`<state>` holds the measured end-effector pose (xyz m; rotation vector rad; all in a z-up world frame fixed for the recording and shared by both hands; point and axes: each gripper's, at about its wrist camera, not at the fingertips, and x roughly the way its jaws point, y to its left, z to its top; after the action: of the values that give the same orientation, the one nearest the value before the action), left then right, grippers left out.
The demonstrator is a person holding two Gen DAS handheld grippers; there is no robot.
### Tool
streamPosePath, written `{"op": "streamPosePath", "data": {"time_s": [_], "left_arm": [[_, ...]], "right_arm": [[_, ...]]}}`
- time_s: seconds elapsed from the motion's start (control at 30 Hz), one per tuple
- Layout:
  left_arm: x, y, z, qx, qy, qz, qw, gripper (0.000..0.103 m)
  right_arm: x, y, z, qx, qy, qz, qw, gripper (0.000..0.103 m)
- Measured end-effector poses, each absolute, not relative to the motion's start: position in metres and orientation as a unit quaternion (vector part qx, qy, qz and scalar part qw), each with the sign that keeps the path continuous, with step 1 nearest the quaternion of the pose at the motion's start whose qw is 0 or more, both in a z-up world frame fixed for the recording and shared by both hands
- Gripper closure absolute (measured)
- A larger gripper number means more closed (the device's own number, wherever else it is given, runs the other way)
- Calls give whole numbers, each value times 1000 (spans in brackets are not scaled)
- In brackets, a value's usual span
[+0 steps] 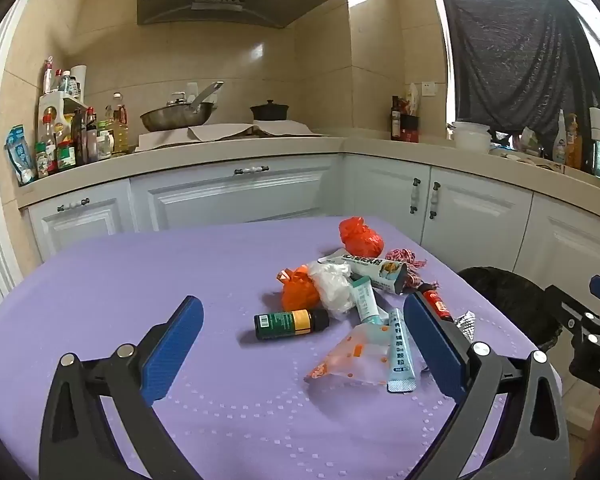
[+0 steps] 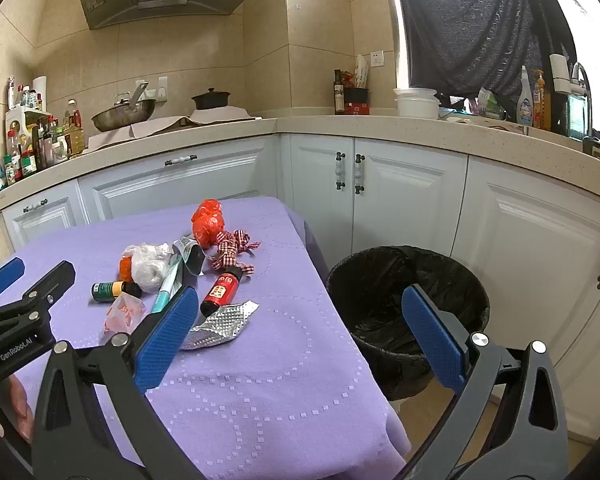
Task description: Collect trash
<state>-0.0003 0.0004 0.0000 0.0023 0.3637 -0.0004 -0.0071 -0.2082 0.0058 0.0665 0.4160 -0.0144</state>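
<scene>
A heap of trash lies on the purple tablecloth (image 1: 140,280): a green bottle (image 1: 290,323) on its side, an orange bag (image 1: 300,292), a red bag (image 1: 360,236), white plastic (image 1: 332,284), a carton (image 1: 374,270), a sachet (image 1: 400,354) and a dotted clear wrapper (image 1: 348,356). My left gripper (image 1: 306,344) hangs open just short of the heap, with nothing between its jaws. My right gripper (image 2: 300,338) is open too, over the table's right edge. A red bottle (image 2: 220,292) and a foil blister (image 2: 220,324) lie by its left finger. A black-lined bin (image 2: 404,292) stands on the floor beyond.
A checked ribbon (image 2: 232,250) lies at the back of the heap. White cabinets (image 2: 380,184) and a counter with bottles, a wok (image 2: 124,114) and a pot run behind the table. A hand (image 2: 18,408) holds the left gripper at the lower left.
</scene>
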Motion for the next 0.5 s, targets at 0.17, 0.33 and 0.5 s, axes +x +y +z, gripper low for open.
{"op": "streamPosePath", "data": {"time_s": [0.17,0.33,0.5], "left_arm": [[9,1,-3,-7,191,4,982,6],[4,1,0,2,191,-3,982,6],[1,-4,-1,7,190,-8,982,6]], "right_arm": [[-7,-209,6,32,206,-8,978,3],[-8,-209,7,33,206,-8,978,3],[-8,-211,7,34,205,-8,978,3]]}}
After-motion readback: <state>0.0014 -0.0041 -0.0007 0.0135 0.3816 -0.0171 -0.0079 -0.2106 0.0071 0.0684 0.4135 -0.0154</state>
